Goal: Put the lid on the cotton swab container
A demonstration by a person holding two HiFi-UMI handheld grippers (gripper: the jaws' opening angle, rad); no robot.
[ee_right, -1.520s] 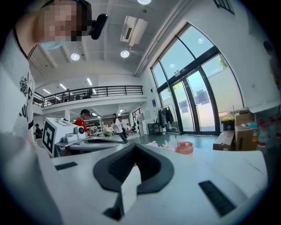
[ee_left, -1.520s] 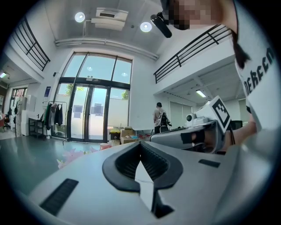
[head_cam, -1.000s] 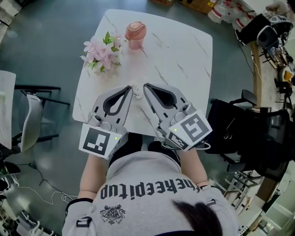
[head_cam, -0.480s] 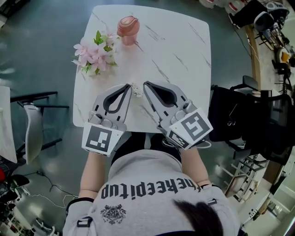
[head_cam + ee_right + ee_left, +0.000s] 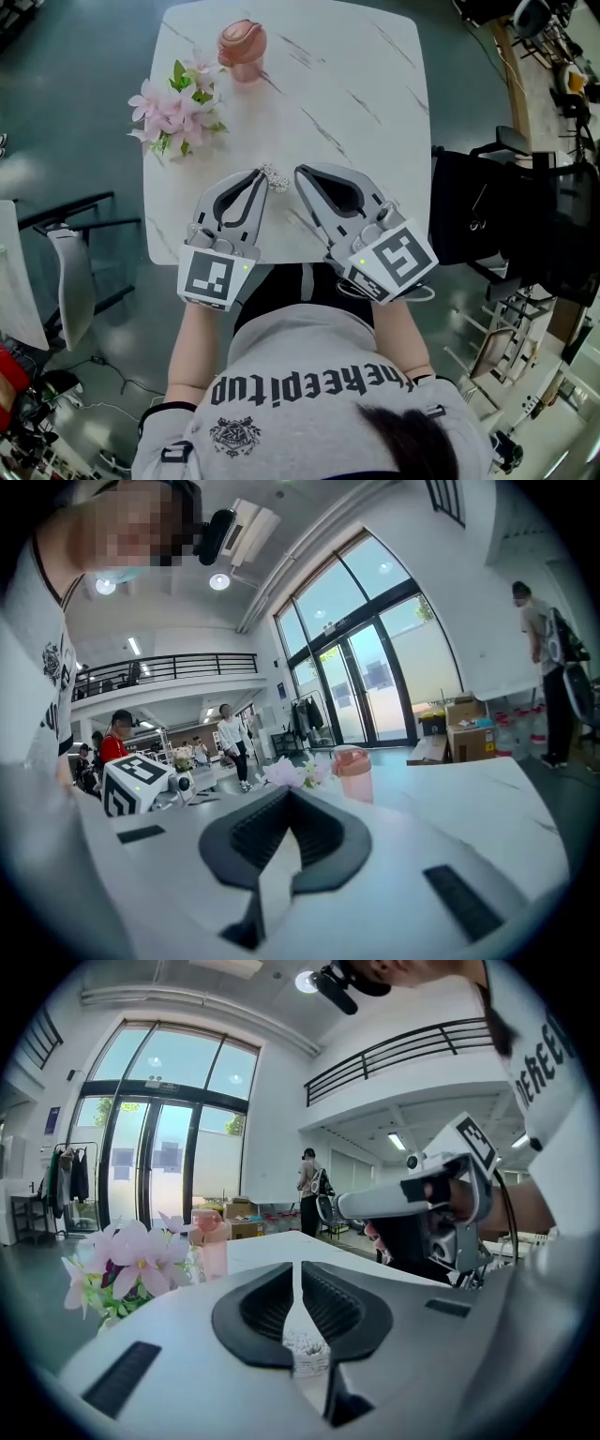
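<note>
A small clear cotton swab container [image 5: 275, 178], packed with white swabs, stands on the white marble table [image 5: 356, 112] near its front edge. My left gripper [image 5: 260, 172] lies just left of it, jaws shut with their tips together. In the left gripper view the swab container [image 5: 305, 1349] shows through the slit between the jaws. My right gripper [image 5: 298, 172] lies just right of the container, also shut and empty. I cannot make out a separate lid. A pink cup with a pink top [image 5: 242, 42] stands at the table's far edge.
A bunch of pink flowers [image 5: 178, 108] lies at the table's far left. A black chair [image 5: 487, 216] stands to the right of the table and a white chair [image 5: 70, 272] to the left. People stand in the hall in both gripper views.
The head view has shifted, so the table sits higher and further left in the picture. Both grippers stay shut on either side of the swab container; nothing was grasped.
</note>
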